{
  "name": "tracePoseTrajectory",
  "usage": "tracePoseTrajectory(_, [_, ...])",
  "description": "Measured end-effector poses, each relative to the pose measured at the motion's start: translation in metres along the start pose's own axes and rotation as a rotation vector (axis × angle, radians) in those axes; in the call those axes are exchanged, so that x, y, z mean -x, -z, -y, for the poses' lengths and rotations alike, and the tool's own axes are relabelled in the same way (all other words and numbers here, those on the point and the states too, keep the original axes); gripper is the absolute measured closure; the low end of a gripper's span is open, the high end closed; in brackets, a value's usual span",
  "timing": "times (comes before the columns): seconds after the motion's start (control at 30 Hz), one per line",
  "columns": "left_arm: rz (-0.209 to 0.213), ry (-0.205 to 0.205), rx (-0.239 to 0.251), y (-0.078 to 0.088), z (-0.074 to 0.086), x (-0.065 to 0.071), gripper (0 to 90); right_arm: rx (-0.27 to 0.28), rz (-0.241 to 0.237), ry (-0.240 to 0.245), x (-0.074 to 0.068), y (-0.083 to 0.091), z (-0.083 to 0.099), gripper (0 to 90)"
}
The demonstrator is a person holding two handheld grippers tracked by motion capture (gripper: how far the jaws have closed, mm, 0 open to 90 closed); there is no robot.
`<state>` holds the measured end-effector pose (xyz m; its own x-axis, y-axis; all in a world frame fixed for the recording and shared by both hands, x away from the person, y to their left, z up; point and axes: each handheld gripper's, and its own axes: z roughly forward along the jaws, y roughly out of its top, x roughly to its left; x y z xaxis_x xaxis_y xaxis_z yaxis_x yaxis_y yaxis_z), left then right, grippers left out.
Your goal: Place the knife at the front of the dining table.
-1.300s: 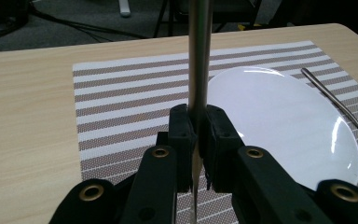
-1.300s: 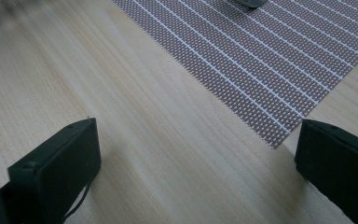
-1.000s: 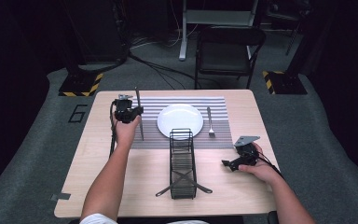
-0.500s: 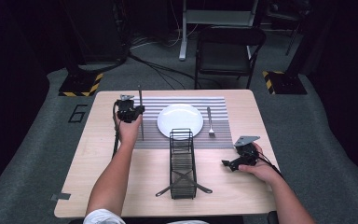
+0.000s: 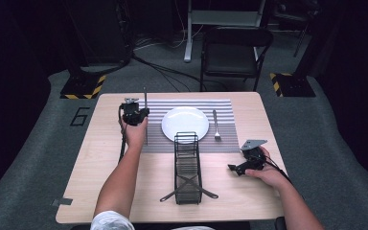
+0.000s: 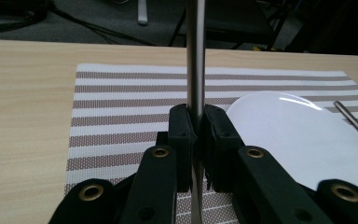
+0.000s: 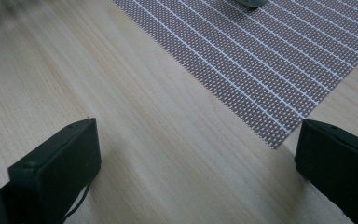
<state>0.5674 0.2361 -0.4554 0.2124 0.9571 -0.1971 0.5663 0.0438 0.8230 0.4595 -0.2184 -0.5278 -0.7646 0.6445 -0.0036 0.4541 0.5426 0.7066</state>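
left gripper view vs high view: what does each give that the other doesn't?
Left gripper view alone: the left gripper pads shut on a thin metal utensil, seen close up. High view alone: wire rack, fork, right gripper low over the table. Shared: plate, striped mat, the held utensil.

Table (image 5: 100, 191): pale wood-grain top, matt. Placemat (image 6: 121, 112): woven striped cloth, coarse mesh texture. Plate (image 6: 298, 140): white, smooth, glossy with a highlight. Utensil (image 6: 196, 56) in left gripper (image 6: 196, 126): smooth brushed metal. Gripper jaws: matt black plastic, brass-coloured rivets. Rack (image 5: 188, 167): thin black wire. Fork (image 5: 216, 125): shiny metal.
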Motion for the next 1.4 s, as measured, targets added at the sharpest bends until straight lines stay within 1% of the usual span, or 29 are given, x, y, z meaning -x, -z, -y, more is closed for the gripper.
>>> tracePoseTrajectory(0.03, [-0.006,-0.009,-0.011,-0.002,0.001,0.0,82.3,0.0,0.0,0.0,0.0,0.0,0.0,0.0])
tracePoseTrajectory(0.07, [-0.016,-0.015,-0.007,-0.005,0.003,0.0,82.4,0.0,0.0,0.0,0.0,0.0,0.0,0.0])
tracePoseTrajectory(0.1, [-0.016,-0.015,-0.015,-0.007,0.004,0.0,82.4,0.0,0.0,0.0,0.0,0.0,0.0,0.0])
tracePoseTrajectory(0.13, [-0.014,-0.009,-0.019,-0.009,0.005,0.0,82.4,0.0,0.0,0.0,0.0,0.0,0.0,0.0])
tracePoseTrajectory(0.17, [-0.011,-0.007,-0.033,-0.01,0.006,0.0,82.4,0.0,0.0,0.0,0.0,0.0,0.0,0.0])
tracePoseTrajectory(0.23, [-0.021,-0.008,-0.033,-0.014,0.007,0.0,82.4,0.0,0.0,0.0,0.0,0.0,0.0,0.0])
tracePoseTrajectory(0.3, [-0.027,-0.003,-0.045,-0.018,0.009,-0.001,82.4,0.0,0.0,0.0,0.0,0.0,0.0,0.0])
tracePoseTrajectory(0.37, [-0.033,0.006,-0.056,-0.022,0.011,-0.002,82.4,0.0,0.0,0.0,0.0,0.0,0.0,0.0])
tracePoseTrajectory(0.57, [-0.048,0.048,-0.065,-0.03,0.014,-0.005,82.5,0.0,0.0,0.0,0.0,0.0,0.0,0.0])
tracePoseTrajectory(0.7, [-0.065,0.044,-0.079,-0.034,0.012,-0.005,82.5,0.0,0.0,-0.002,0.0,0.0,0.0,0.0])
tracePoseTrajectory(0.73, [-0.067,0.052,-0.076,-0.035,0.011,-0.005,82.5,-0.001,0.0,-0.003,0.0,0.0,0.0,0.0])
tracePoseTrajectory(0.83, [-0.076,0.057,-0.078,-0.04,0.009,-0.003,82.5,0.0,0.0,0.0,0.0,0.0,0.0,0.0])
tracePoseTrajectory(0.9, [-0.076,0.074,-0.071,-0.043,0.009,-0.002,82.5,0.0,0.0,0.0,0.0,0.0,0.0,0.0])
tracePoseTrajectory(0.93, [-0.076,0.08,-0.079,-0.045,0.01,-0.002,82.5,0.0,0.0,0.0,0.0,0.0,0.0,0.0])
tracePoseTrajectory(1.0, [-0.085,0.077,-0.088,-0.05,0.01,-0.001,82.6,0.0,0.0,-0.001,0.0,0.0,0.0,0.0])
tracePoseTrajectory(1.1, [-0.087,0.09,-0.095,-0.054,0.012,0.0,82.5,0.0,-0.001,0.0,0.0,0.0,0.0,0.0])
tracePoseTrajectory(1.2, [-0.092,0.095,-0.101,-0.058,0.014,0.0,82.6,0.0,-0.001,0.001,0.0,0.0,0.0,0.0])
tracePoseTrajectory(1.4, [-0.089,0.135,-0.108,-0.065,0.018,-0.001,82.5,-0.001,-0.001,-0.003,0.0,0.0,0.0,0.0])
